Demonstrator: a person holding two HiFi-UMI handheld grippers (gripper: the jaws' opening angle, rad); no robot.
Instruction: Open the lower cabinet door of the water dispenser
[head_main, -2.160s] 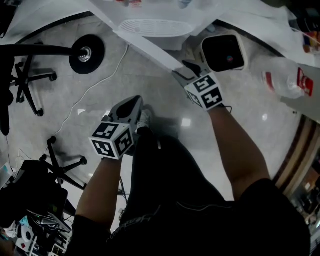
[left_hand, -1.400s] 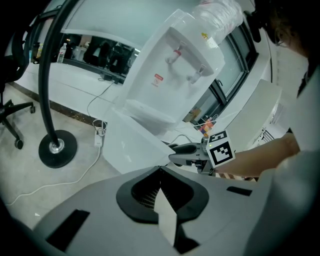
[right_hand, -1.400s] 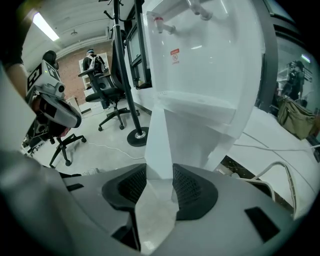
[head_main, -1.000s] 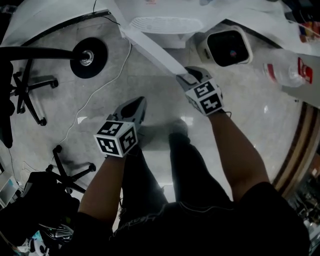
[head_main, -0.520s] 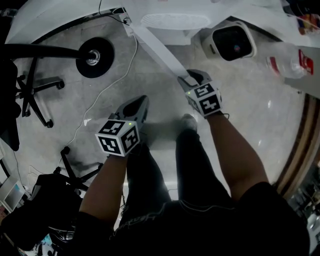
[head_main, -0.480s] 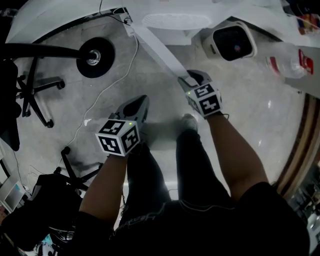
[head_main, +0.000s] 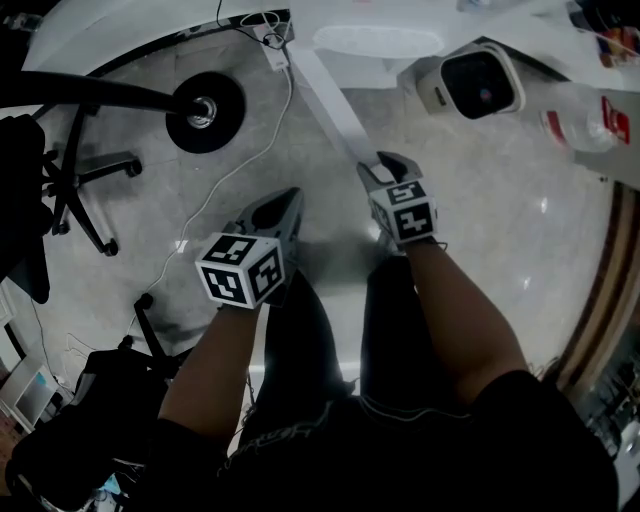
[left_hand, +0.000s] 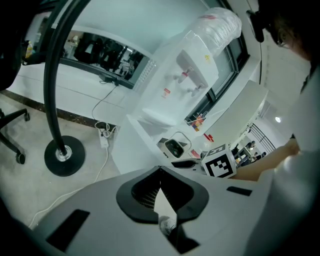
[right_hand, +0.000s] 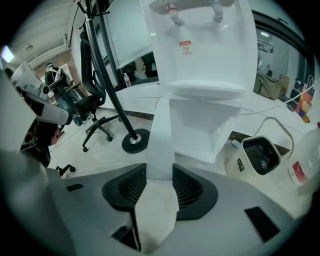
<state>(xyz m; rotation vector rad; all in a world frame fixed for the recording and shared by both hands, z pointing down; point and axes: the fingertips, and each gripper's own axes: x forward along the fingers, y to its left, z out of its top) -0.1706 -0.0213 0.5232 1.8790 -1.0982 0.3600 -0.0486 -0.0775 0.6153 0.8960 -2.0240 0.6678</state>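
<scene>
Lower cabinet door (head_main: 338, 112) stands swung out from water dispenser (right_hand: 205, 60), edge-on toward you, free edge down at your right gripper (head_main: 383, 170). Right jaws clamped on that edge — pads press white panel from both sides, plain in right gripper view. Your left gripper (head_main: 283, 205) hangs apart from door, over floor by your leg — jaws together at tips, nothing between them. White appliance with dark lid (head_main: 472, 82) sits right of door, black round stand base (head_main: 205, 110) left.

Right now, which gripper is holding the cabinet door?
The right gripper: its jaws clamp the edge of the white cabinet door. The left gripper hangs apart over the floor, holding nothing.
</scene>
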